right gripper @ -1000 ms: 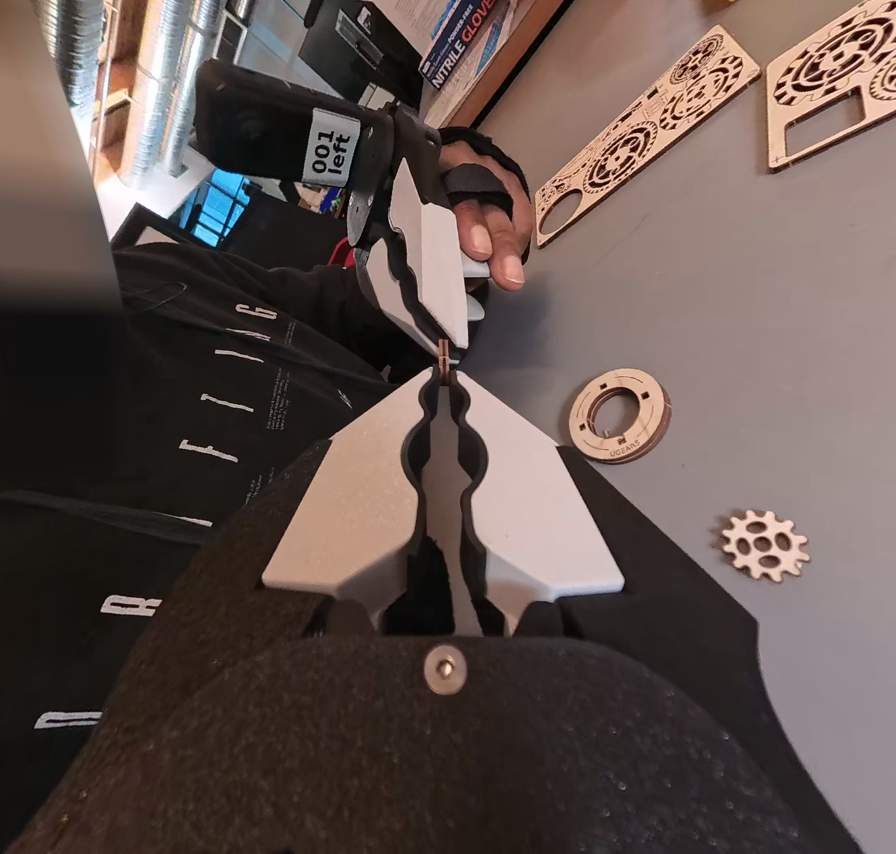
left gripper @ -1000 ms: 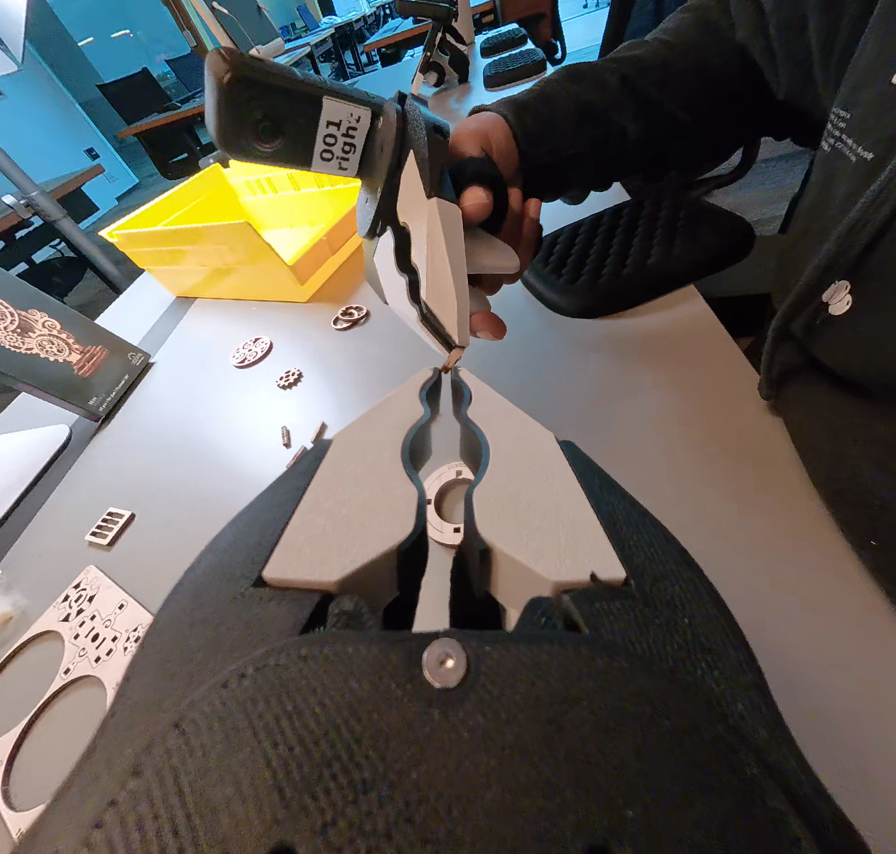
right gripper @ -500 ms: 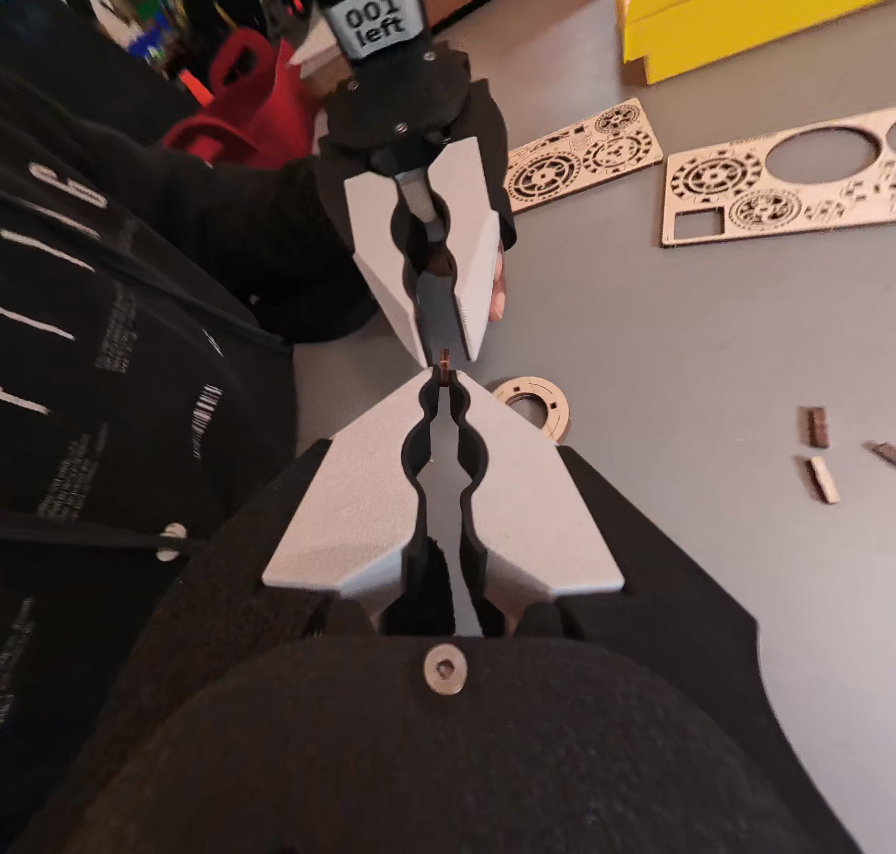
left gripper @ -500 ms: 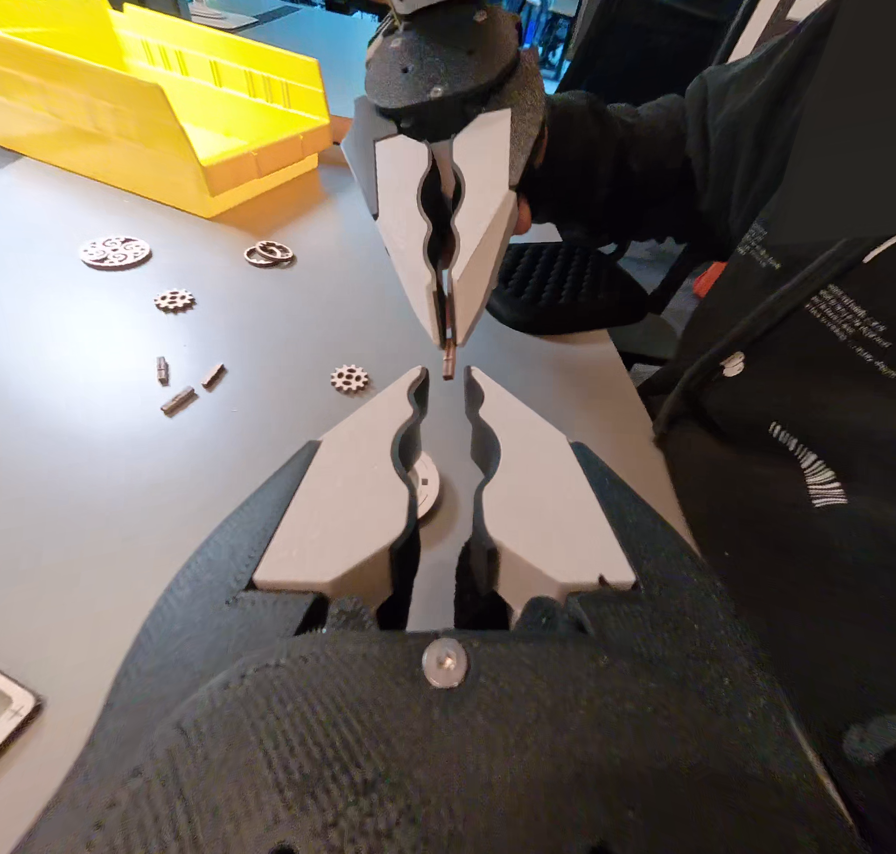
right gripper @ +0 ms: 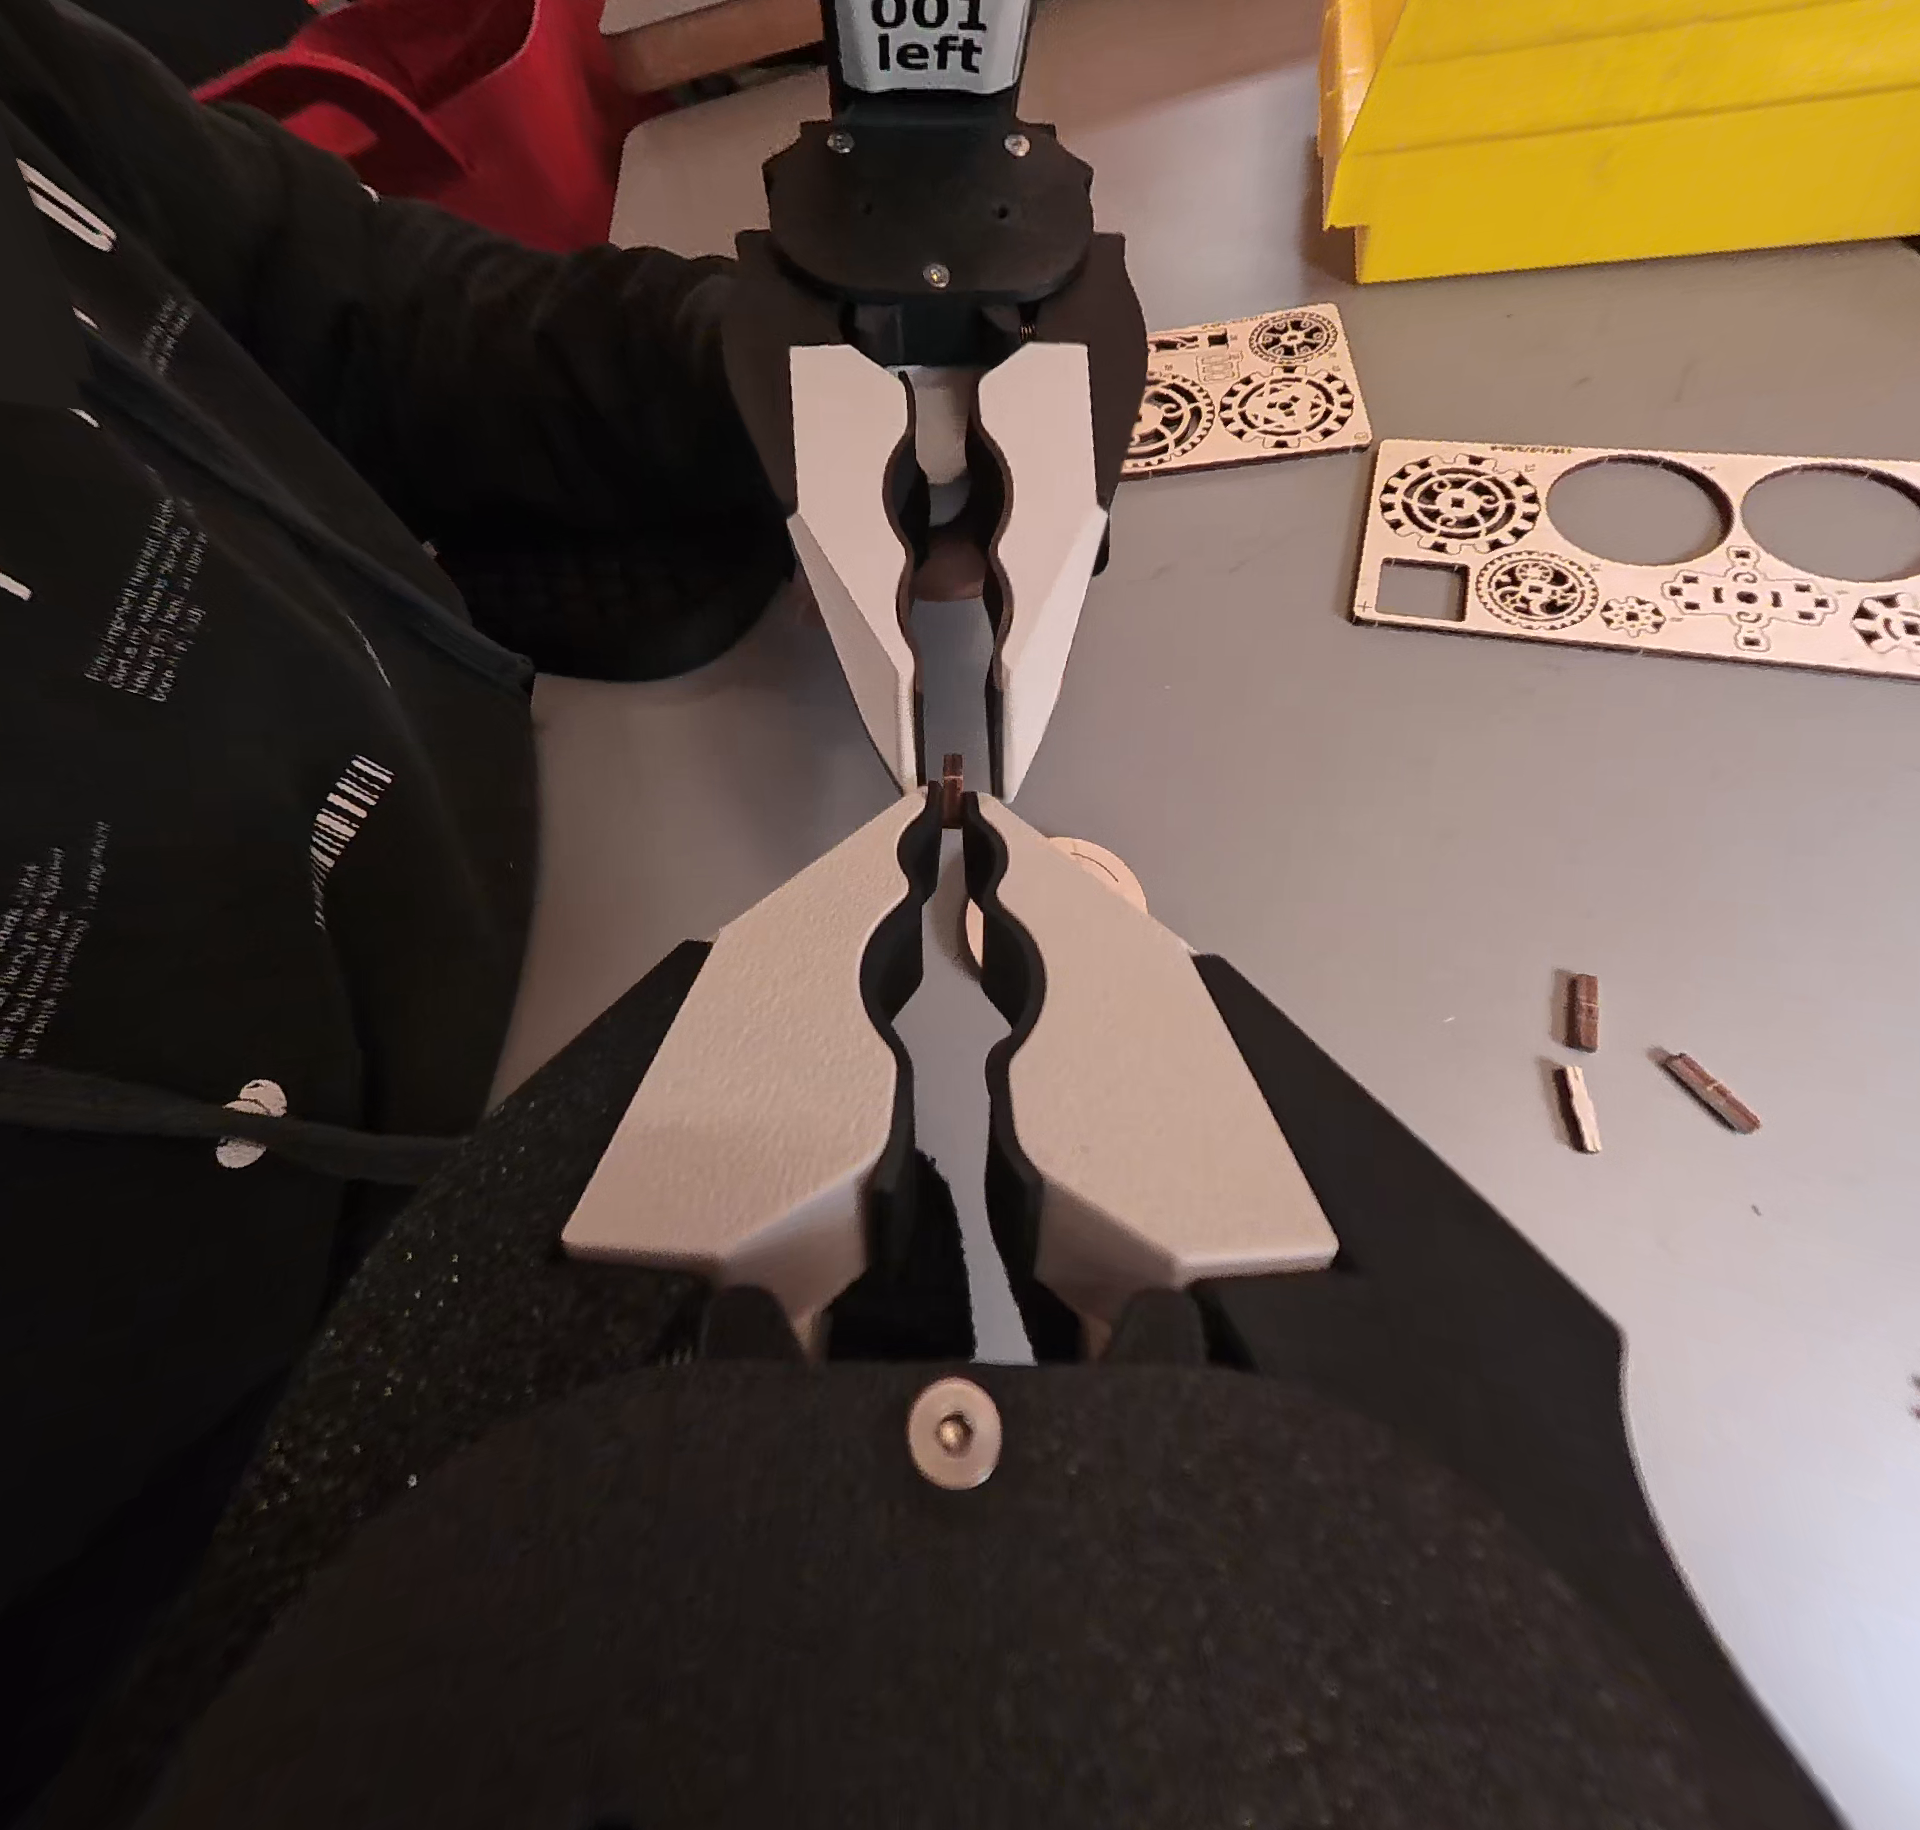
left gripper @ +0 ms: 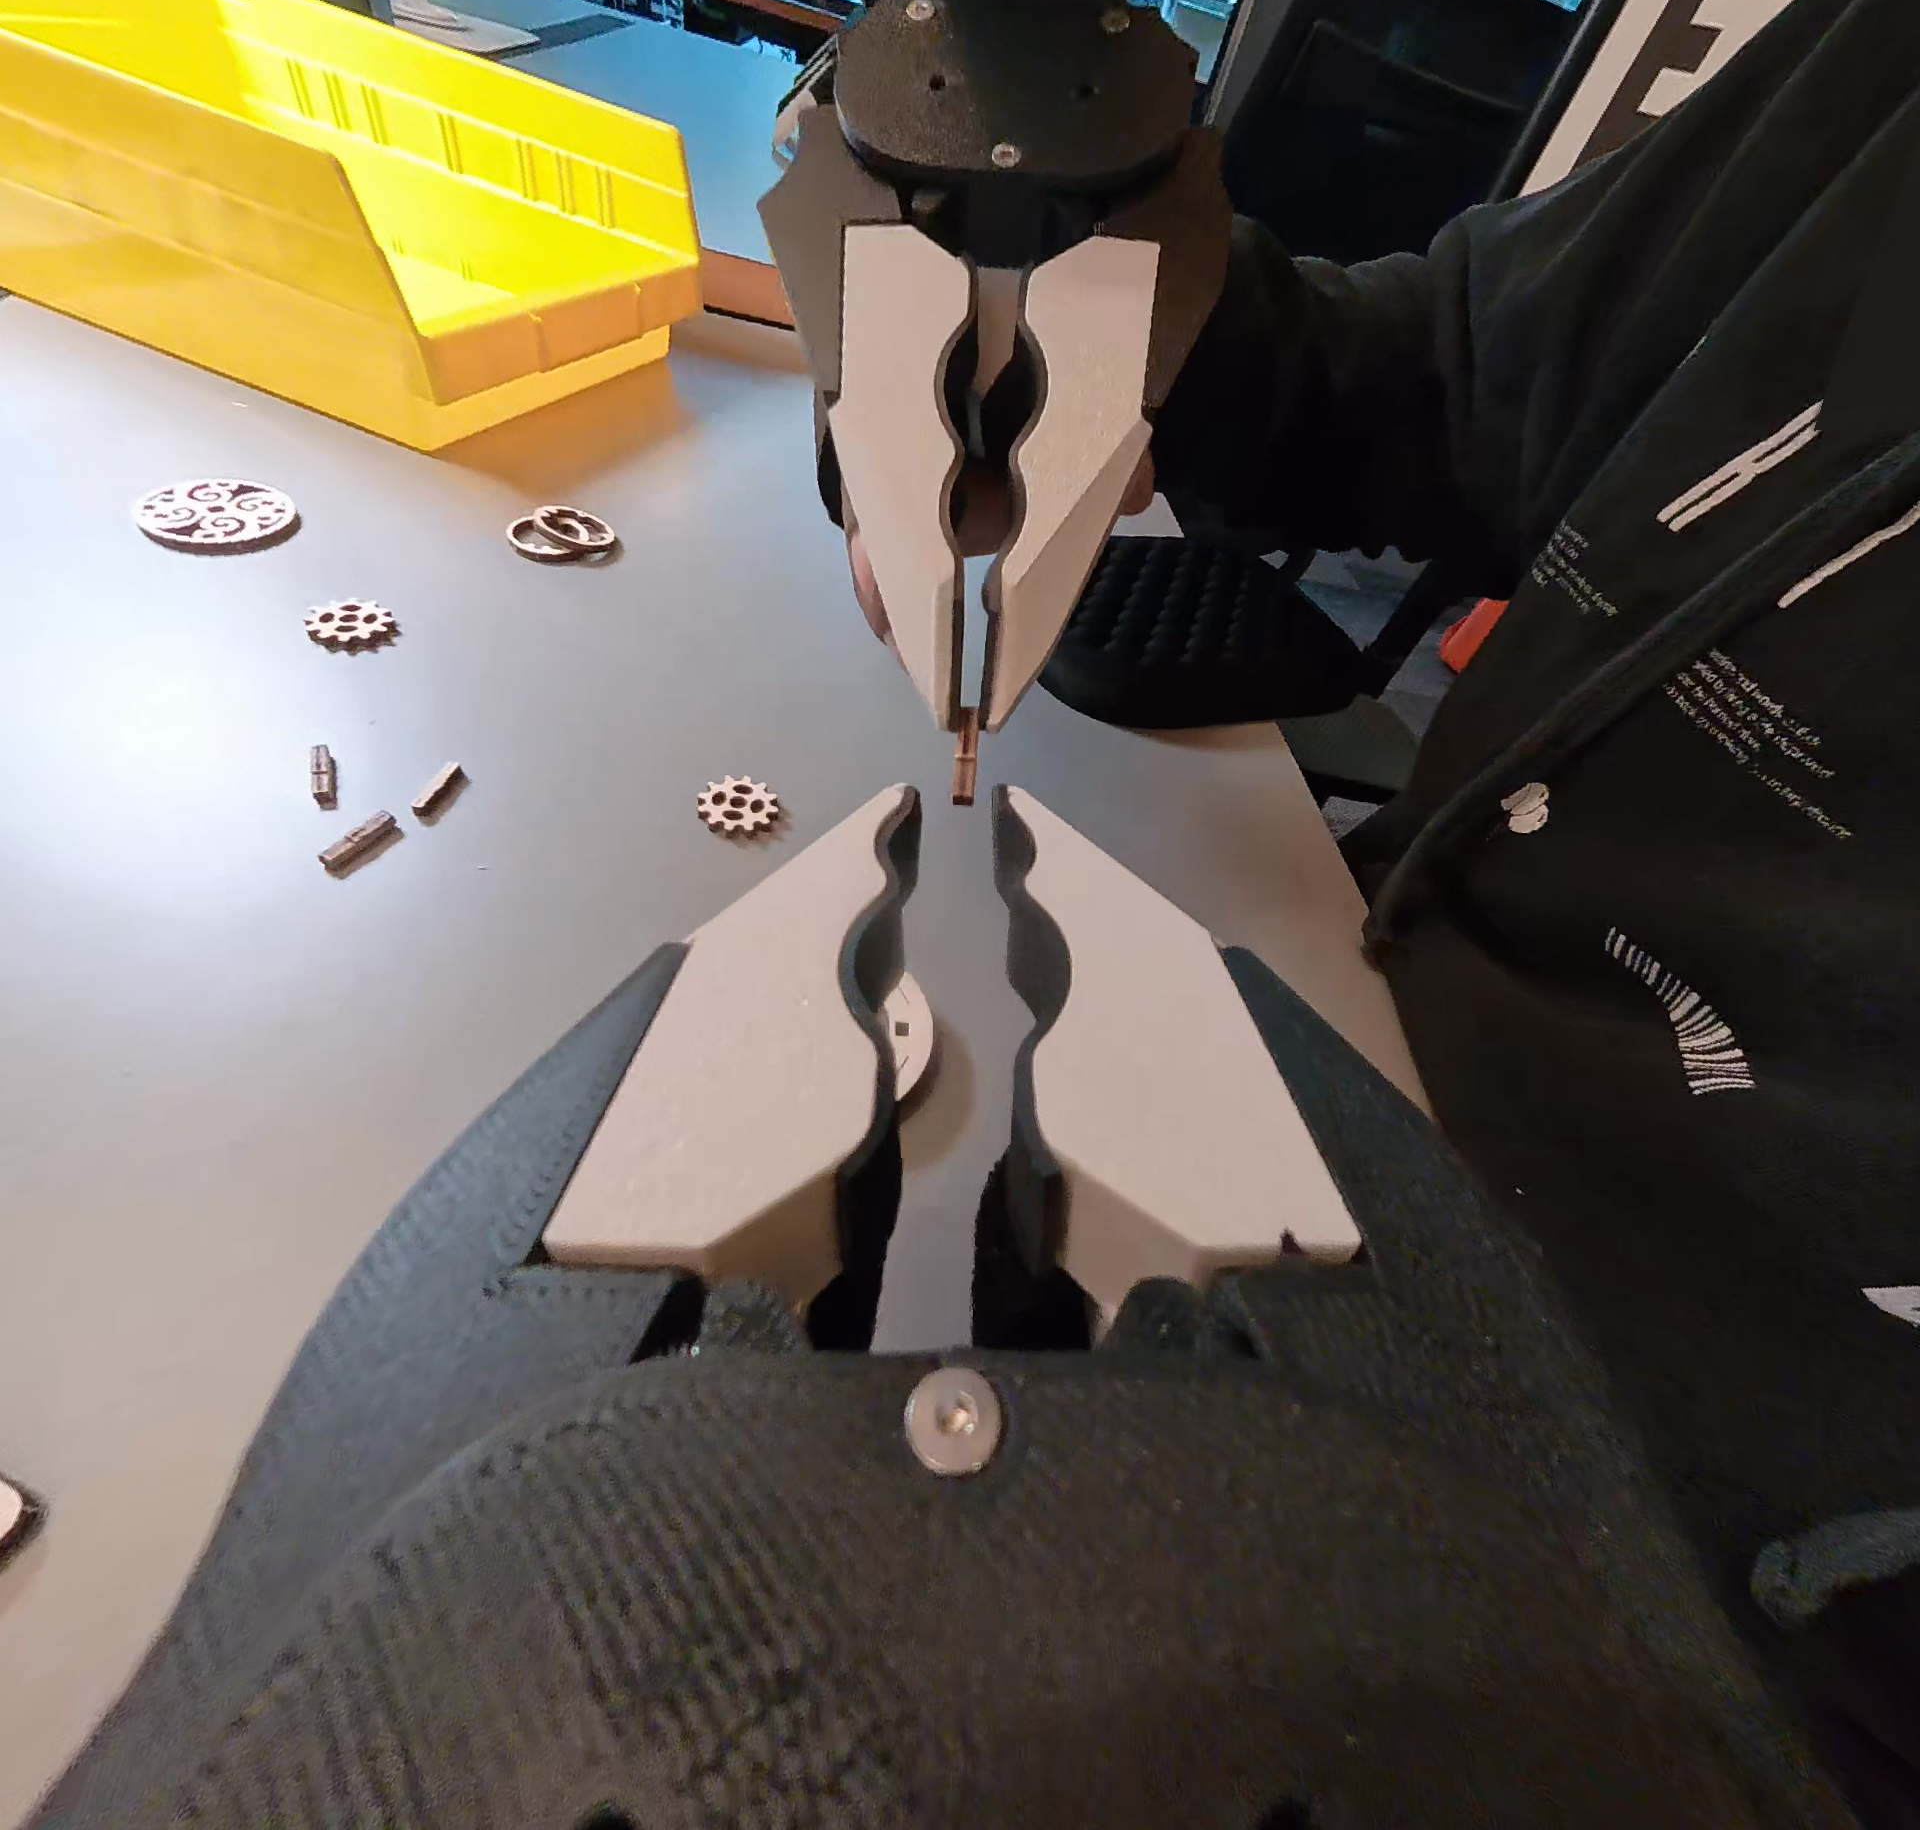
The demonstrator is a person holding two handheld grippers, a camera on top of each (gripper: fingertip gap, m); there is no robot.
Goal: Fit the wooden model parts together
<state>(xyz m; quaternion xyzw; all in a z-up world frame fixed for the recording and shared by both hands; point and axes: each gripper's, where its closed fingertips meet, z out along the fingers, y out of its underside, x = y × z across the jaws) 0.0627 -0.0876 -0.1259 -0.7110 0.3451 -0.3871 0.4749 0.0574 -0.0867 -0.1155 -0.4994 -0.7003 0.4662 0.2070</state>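
My right gripper (right gripper: pixel 948 816) is shut on a small brown wooden peg (right gripper: pixel 953 785) that sticks out past its tips. In the left wrist view the right gripper (left gripper: pixel 966 722) points toward me with the peg (left gripper: pixel 965 767) hanging from its tips. My left gripper (left gripper: pixel 954 801) is open and empty, and the peg's free end sits just between its tips without touching them. The left gripper (right gripper: pixel 958 778) faces the right one tip to tip. A flat wooden ring (left gripper: pixel 912 1037) lies on the table under both grippers, mostly hidden; its edge also shows in the right wrist view (right gripper: pixel 1096 868).
The grey table (left gripper: pixel 208 1053) holds two small gears (left gripper: pixel 351 625) (left gripper: pixel 738 806), a patterned disc (left gripper: pixel 216 513), linked rings (left gripper: pixel 561 533) and three loose pegs (left gripper: pixel 358 838). A yellow bin (left gripper: pixel 364 222) stands behind. Cut-out wooden sheets (right gripper: pixel 1642 565) lie nearby. The person's dark hoodie (left gripper: pixel 1662 845) borders the table edge. Less than 4 cm separates the two grippers' tips.
My left gripper was shut on the peg together with the right one; it has opened and let go. Both grippers have swung round to face each other straight on.
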